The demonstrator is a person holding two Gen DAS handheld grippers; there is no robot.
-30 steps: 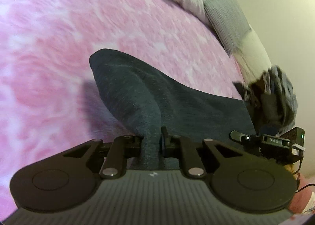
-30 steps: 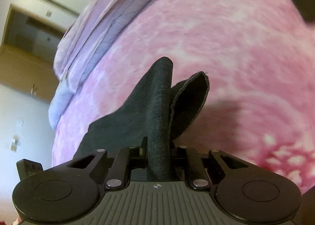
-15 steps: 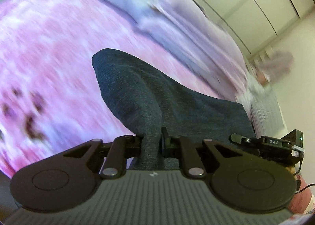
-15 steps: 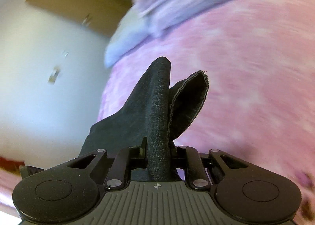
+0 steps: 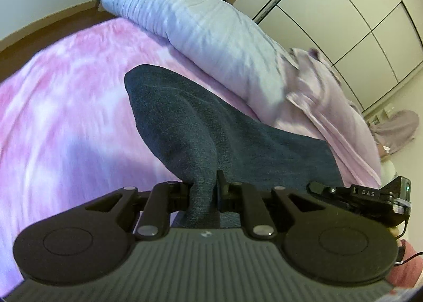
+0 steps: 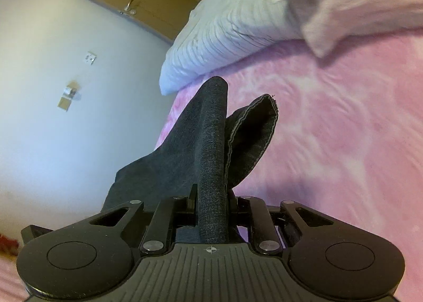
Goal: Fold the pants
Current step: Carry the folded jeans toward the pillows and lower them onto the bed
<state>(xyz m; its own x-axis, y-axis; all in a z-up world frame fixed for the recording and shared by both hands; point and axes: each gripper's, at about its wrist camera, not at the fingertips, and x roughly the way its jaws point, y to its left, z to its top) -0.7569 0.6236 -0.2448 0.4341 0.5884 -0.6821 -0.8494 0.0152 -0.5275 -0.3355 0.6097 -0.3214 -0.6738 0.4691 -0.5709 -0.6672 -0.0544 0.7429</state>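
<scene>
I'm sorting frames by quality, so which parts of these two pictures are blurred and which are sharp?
Left wrist view: blanket smeared, pants and left gripper sharp. Right wrist view: blanket streaked, pants and right gripper crisp.

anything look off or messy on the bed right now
Nothing spilled or damaged. The lilac cover lies rumpled against the pillow, and the pants bunch unevenly in both grippers, left and right, hem flopped aside.

My left tongs [image 5: 203,191] are matte black with a ribbed grey body, round side discs and silver screws. My right tongs [image 6: 211,196] match; their side view shows white "DAS" lettering, a green light and a thin black cable.
</scene>
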